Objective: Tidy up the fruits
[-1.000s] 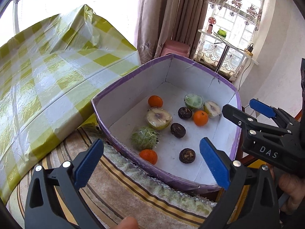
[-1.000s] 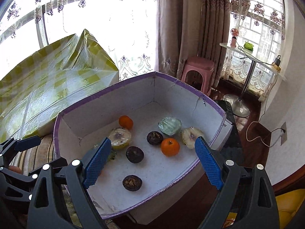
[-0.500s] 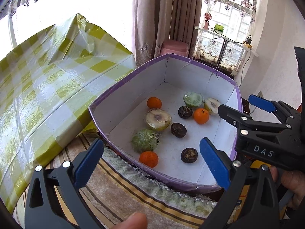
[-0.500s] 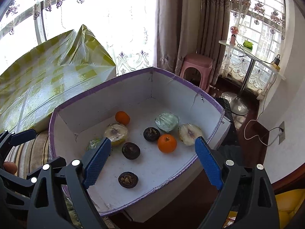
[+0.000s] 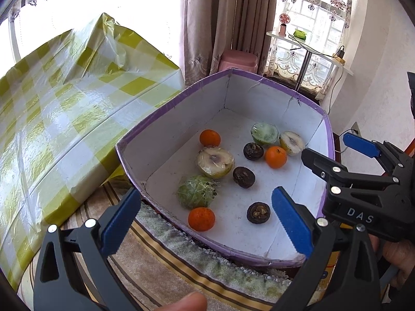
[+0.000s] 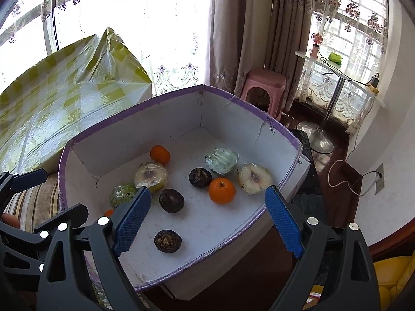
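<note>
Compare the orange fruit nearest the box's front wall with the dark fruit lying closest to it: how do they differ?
The near orange fruit is bright and smooth; the dark fruit is brown-black and wrinkled. The orange one looks slightly bigger and whole, while the dark one shows a rough pale centre on top. Both are round, unwrapped and lie on the box floor.

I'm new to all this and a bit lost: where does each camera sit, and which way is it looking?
Left wrist: rides the left claw, looking down into the purple-rimmed box of fruit; its open blue fingers, a fingertip and the right claw show.
Right wrist: rides the right claw, over the same box from its other side; the left claw shows at the edge.
Both share box, fruit, pink stool.
</note>
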Motion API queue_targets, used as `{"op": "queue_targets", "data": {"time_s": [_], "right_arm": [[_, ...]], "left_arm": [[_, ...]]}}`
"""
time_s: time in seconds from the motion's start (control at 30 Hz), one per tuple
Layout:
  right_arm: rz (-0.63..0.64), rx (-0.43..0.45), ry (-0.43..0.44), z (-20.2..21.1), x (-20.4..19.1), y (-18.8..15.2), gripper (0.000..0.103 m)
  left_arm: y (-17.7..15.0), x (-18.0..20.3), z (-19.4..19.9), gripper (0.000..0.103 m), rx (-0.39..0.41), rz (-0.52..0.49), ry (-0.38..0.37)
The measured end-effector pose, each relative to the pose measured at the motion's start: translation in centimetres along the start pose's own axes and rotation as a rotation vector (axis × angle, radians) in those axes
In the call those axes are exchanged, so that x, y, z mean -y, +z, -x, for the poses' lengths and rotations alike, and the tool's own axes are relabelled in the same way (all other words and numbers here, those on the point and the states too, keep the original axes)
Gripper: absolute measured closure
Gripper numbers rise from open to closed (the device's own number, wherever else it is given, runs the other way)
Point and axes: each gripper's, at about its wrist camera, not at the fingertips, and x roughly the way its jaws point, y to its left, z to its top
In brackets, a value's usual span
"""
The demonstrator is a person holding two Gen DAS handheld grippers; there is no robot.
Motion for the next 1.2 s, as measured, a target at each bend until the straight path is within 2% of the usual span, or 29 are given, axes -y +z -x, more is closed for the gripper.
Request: {"op": "queue_targets", "data": {"time_s": [1.2], "right_arm": [[0.003, -0.012, -0.003, -0.15, 0.0, -0.27, 0.016]], "left_arm": [[-0.32, 0.41, -0.29, 0.002, -0.006, -0.008, -0.001]]}}
